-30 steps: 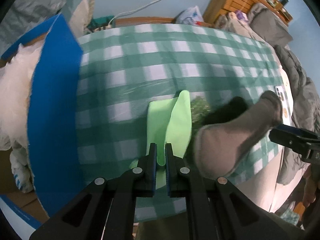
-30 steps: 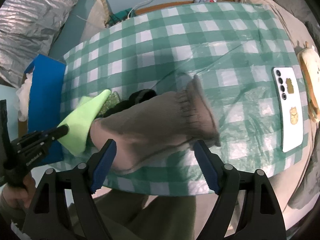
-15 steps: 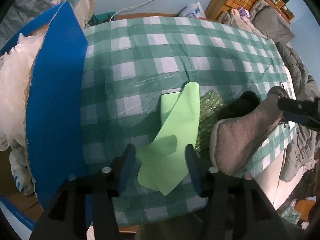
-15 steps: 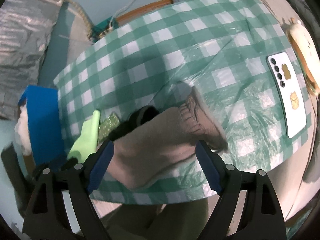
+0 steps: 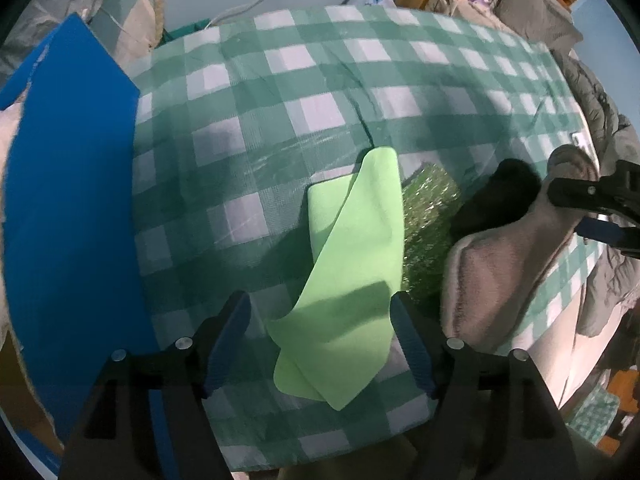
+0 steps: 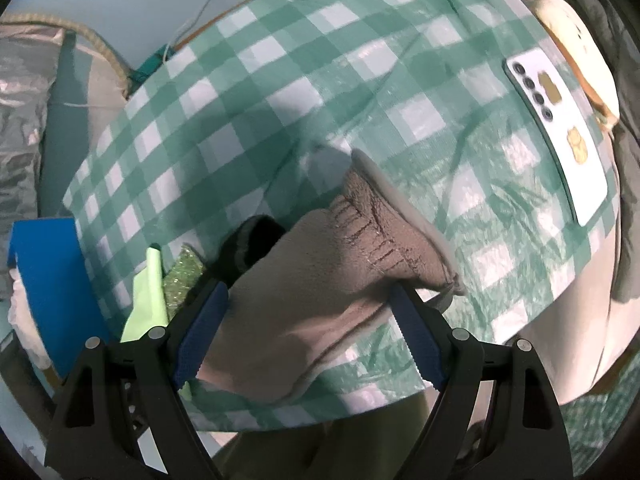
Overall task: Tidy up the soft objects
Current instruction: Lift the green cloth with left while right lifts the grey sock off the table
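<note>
A light green cloth [image 5: 352, 272] lies folded on the green checked tablecloth [image 5: 280, 80]. My left gripper [image 5: 320, 332] is open, its fingers on either side of the cloth's near end. Right of it lie a glittery green sponge [image 5: 428, 232], a black sock [image 5: 500, 196] and a grey-brown fuzzy sock [image 5: 504, 272]. In the right wrist view my right gripper [image 6: 308, 332] is open with the fuzzy sock [image 6: 320, 280] between its fingers. The black sock [image 6: 248, 244], sponge [image 6: 180, 276] and green cloth [image 6: 148, 300] lie to its left.
A blue box [image 5: 68, 208] holding white fluffy material stands at the table's left edge. A white phone [image 6: 560, 136] and a cream plush toy [image 6: 576, 48] lie at the table's right side. Grey clothing [image 5: 600, 92] hangs beyond the right edge.
My left gripper opened and let go of the green cloth, which now lies on the table. My right gripper moved closer over the fuzzy sock.
</note>
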`<action>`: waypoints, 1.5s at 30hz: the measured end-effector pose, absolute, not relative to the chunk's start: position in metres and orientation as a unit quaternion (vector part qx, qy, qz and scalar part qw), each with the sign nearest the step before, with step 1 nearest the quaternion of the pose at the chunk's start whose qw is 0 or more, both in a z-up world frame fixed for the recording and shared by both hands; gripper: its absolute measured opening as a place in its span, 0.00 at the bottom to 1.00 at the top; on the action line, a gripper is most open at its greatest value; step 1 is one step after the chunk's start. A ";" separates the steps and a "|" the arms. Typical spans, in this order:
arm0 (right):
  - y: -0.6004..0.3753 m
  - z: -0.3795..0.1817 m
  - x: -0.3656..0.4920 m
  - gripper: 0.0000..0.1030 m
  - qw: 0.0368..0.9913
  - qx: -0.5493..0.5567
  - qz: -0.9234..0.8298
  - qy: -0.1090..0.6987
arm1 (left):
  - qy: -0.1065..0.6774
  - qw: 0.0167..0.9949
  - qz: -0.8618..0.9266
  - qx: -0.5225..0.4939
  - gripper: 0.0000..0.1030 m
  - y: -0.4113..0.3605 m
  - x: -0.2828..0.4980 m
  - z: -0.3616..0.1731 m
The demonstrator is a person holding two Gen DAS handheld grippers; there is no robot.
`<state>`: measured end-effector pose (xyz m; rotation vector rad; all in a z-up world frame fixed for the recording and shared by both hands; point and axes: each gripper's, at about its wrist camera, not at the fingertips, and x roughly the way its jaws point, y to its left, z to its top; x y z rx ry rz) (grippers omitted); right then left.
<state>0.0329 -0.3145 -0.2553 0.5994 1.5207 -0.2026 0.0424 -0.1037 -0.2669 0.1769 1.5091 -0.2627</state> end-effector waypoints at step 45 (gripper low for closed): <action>-0.334 -0.195 0.005 0.17 0.749 0.260 0.028 0.609 | 0.697 0.704 -0.114 0.073 0.74 -0.107 0.036 -0.278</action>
